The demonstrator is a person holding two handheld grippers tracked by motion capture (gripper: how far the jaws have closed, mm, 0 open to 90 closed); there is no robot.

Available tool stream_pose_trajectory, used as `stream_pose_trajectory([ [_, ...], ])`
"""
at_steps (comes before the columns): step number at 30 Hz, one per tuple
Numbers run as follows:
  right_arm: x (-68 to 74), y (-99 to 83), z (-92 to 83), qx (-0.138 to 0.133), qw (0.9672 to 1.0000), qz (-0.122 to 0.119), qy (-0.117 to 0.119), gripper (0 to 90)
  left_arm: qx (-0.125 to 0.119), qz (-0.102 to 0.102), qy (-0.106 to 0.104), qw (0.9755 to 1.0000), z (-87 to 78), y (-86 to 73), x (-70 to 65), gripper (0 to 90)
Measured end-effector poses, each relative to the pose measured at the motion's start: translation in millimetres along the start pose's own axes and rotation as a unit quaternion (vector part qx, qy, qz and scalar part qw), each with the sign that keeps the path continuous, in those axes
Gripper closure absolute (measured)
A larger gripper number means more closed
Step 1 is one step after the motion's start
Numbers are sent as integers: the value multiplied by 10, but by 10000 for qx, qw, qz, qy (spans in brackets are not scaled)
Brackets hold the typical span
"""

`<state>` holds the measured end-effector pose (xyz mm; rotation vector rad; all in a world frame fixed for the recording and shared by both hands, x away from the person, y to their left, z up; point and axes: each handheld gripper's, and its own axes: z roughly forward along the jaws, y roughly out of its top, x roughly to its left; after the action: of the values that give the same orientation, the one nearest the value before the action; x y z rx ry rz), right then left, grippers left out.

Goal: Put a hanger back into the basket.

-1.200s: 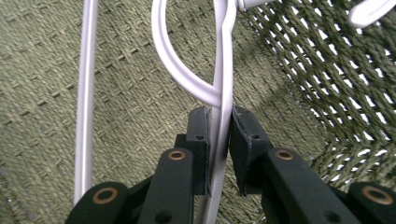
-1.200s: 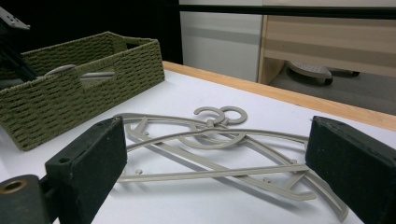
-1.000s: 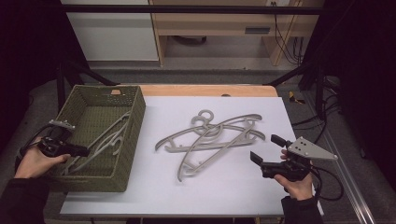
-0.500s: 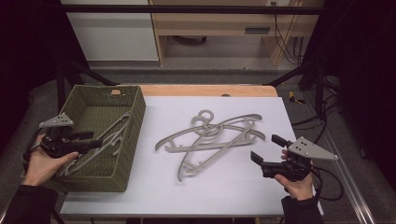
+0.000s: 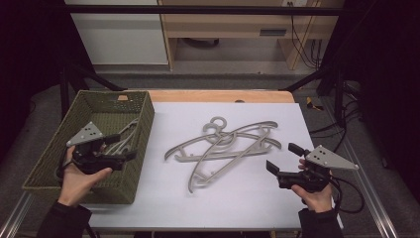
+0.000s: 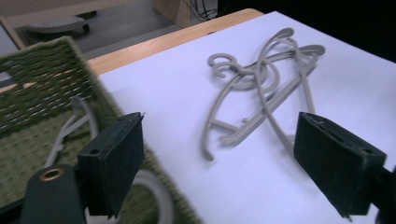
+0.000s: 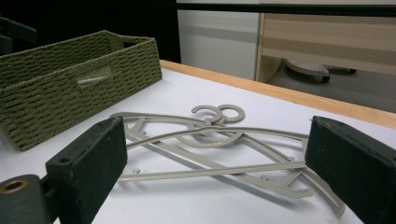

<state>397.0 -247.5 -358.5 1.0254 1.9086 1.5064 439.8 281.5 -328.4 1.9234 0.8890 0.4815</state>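
Grey plastic hangers (image 5: 223, 146) lie tangled in a loose pile on the white table top (image 5: 237, 198), also seen as the hangers (image 6: 261, 93) and the hangers (image 7: 210, 149) in the gripper views. Another grey hanger (image 5: 121, 139) lies inside the green woven basket (image 5: 49, 168) at the left. My left gripper (image 5: 124, 148) hovers over the basket's right rim, open and empty. My right gripper (image 5: 285, 158) is held low near the table's right front, open and empty, pointing at the pile.
The basket (image 7: 56, 88) takes up the table's left side. A wooden strip (image 5: 218, 95) runs along the far edge. Beyond it stand a cabinet (image 5: 119, 29) and a wooden shelf (image 5: 237, 25). Cables (image 5: 346, 193) trail off the right gripper.
My left gripper has risen from the basket's left side and moved right toward its right rim, turning toward the pile. The right gripper has stayed put.
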Motion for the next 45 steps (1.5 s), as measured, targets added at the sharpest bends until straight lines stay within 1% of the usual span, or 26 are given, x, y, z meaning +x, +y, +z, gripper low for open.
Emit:
stream_pose_trajectory([
  [1, -3, -3, 1, 19, 10000, -16, 5, 58, -10, 29, -9, 10000, 30, 13, -44, 137],
  [3, -2, -5, 5, 38, 10000, -17, -2, 58, -51, 17, -59, 10000, 81, 33, -113, 133],
  [4, -1, -6, 7, 43, 10000, -8, -1, 57, -82, 51, -80, 9999, 114, 49, -159, 132],
  [6, -2, -7, 7, 53, 10000, -3, -2, 56, -138, 91, -90, 9998, 161, 73, -226, 130],
  [10, -10, -4, -1, 22, 10000, 14, -30, 56, -184, 135, -207, 9995, 256, 118, -340, 124],
  [14, -11, -1, -8, 35, 10000, 14, -37, 57, -136, 214, -338, 9991, 372, 163, -442, 125],
  [17, -8, -2, -1, 26, 10000, 2, -29, 57, -37, 270, -396, 9988, 472, 196, -503, 124],
  [19, -10, -3, 0, 41, 10000, -3, -27, 57, -6, 261, -425, 9988, 541, 214, -538, 125],
  [23, -16, -5, 2, 45, 10000, 4, -29, 57, 117, 263, -520, 9982, 685, 243, -581, 128],
  [26, -18, -5, 1, 45, 10000, 6, -27, 58, 210, 262, -542, 9980, 805, 273, -604, 132],
  [28, -17, -6, 0, 42, 10000, 12, -19, 58, 220, 231, -547, 9980, 884, 292, -612, 137],
  [31, -12, -9, 5, 55, 10000, 43, 8, 58, 281, 238, -556, 9978, 1035, 324, -614, 143],
  [32, -13, -10, 10, 58, 10000, 20, -6, 57, 297, 200, -554, 9978, 1079, 329, -615, 146],
  [35, -21, -11, 8, 61, 10000, 25, -11, 57, 298, 145, -565, 9979, 1201, 338, -633, 157],
  [40, -25, -16, 8, 61, 10000, 35, -25, 55, 297, 154, -579, 9978, 1367, 349, -684, 164],
  [42, -24, -16, 8, 54, 10000, 30, -14, 55, 304, 168, -553, 9979, 1445, 352, -706, 170],
  [45, -21, -17, 9, 54, 10000, 28, -2, 54, 367, 154, -530, 9978, 1556, 343, -706, 179],
])
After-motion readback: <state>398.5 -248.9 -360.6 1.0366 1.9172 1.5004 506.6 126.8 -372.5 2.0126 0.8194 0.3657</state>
